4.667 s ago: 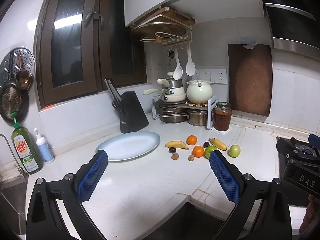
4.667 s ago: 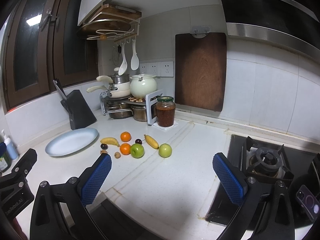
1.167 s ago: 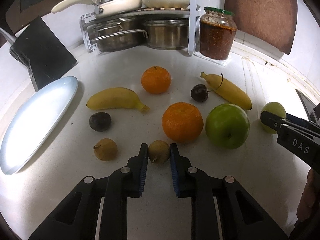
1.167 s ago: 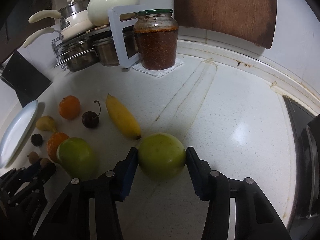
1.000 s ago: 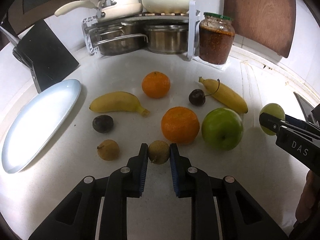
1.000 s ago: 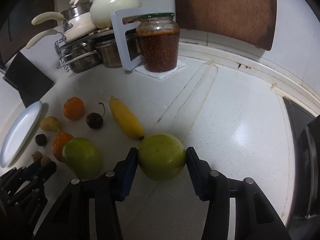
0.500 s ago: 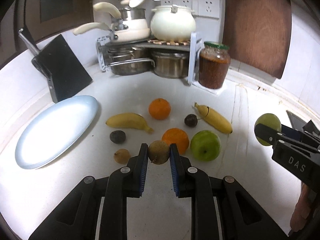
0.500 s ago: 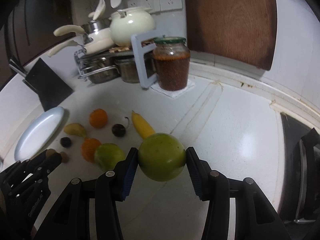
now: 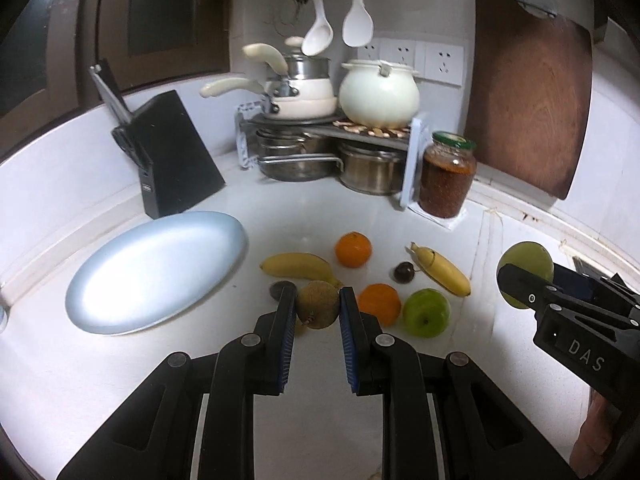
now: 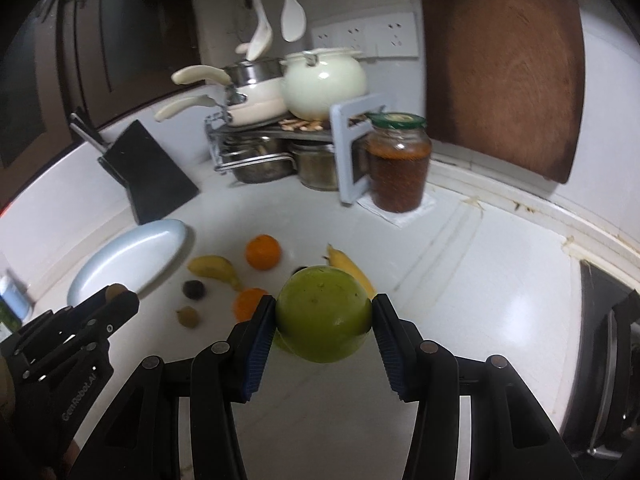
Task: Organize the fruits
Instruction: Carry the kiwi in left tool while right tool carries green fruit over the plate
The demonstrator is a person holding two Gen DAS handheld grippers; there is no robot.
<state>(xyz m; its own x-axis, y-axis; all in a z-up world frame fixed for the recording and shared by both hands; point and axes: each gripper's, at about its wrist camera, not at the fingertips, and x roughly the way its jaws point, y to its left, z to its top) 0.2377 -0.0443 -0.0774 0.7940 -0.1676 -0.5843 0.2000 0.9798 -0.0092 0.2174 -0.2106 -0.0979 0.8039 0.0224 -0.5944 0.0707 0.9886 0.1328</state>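
My left gripper [image 9: 317, 305] is shut on a small brown round fruit [image 9: 317, 305] and holds it above the counter. My right gripper [image 10: 323, 316] is shut on a green apple [image 10: 323, 316], also lifted; it shows at the right of the left wrist view [image 9: 525, 272]. On the counter lie two bananas [image 9: 297, 266] [image 9: 441, 268], two oranges [image 9: 353, 249] [image 9: 380, 302], a second green apple [image 9: 426, 313], a dark cherry [image 9: 403, 272], a dark plum [image 10: 193, 289] and another small brown fruit [image 10: 188, 316]. A pale blue oval plate [image 9: 156, 270] lies empty to the left.
A black knife block [image 9: 176, 160] stands behind the plate. A rack of pots [image 9: 320, 148] and a jar of red sauce [image 9: 446, 180] stand at the back. A wooden board [image 9: 528, 108] leans on the wall. The stove [image 10: 608, 360] is at the right.
Both grippers closed on their fruits about a second ago and have since risen higher off the counter, the small brown fruit in the left and the green apple in the right.
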